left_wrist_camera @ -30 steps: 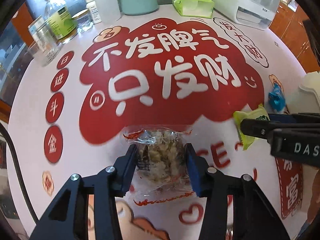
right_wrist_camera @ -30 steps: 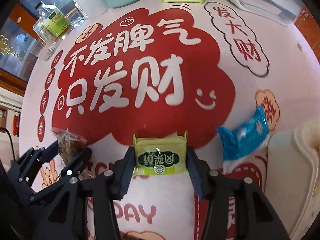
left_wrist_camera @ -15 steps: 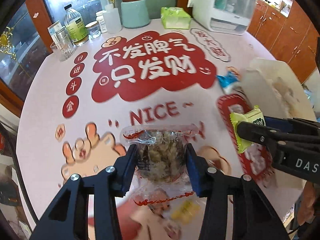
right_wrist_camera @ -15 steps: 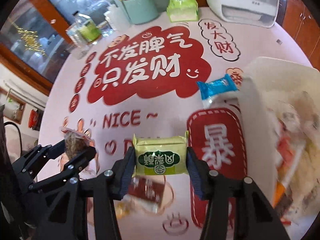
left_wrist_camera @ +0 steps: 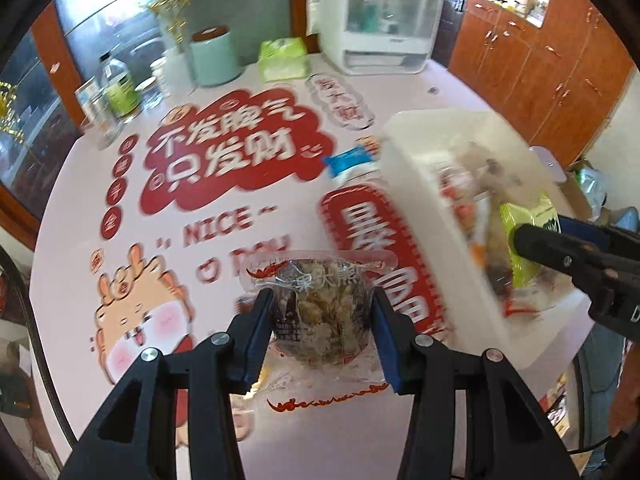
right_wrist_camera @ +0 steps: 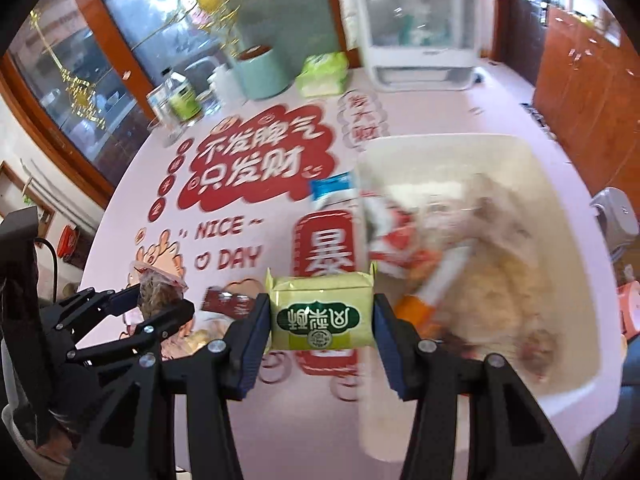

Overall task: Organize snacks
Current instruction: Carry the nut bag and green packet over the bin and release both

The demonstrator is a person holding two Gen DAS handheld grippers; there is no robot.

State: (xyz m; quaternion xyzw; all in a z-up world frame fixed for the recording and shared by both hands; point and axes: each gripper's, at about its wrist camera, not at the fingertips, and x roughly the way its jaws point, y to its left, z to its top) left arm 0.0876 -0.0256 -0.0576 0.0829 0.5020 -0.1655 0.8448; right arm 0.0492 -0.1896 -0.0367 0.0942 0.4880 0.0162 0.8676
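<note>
My left gripper (left_wrist_camera: 322,322) is shut on a clear-wrapped brown snack (left_wrist_camera: 320,312), held above the printed tablecloth. It also shows at the lower left of the right wrist view, where the left gripper (right_wrist_camera: 160,304) holds that snack (right_wrist_camera: 154,290). My right gripper (right_wrist_camera: 320,322) is shut on a yellow-green packet (right_wrist_camera: 322,314) just left of the white bin (right_wrist_camera: 560,392), which holds several snacks. In the left wrist view the green packet (left_wrist_camera: 528,240) hangs over the bin (left_wrist_camera: 432,208). A blue packet (left_wrist_camera: 350,160) lies on the cloth beside the bin's far corner.
At the table's back stand a white appliance (left_wrist_camera: 380,36), a green tissue pack (left_wrist_camera: 282,60), a teal canister (left_wrist_camera: 214,56), a bottle (left_wrist_camera: 118,90) and glasses. A dark red wrapper (right_wrist_camera: 226,302) and other small snacks lie on the cloth under the grippers. Wooden cabinets are to the right.
Both grippers rose and swung right with their snacks still held. The table has dropped away, and the white bin has come into view under the right gripper.
</note>
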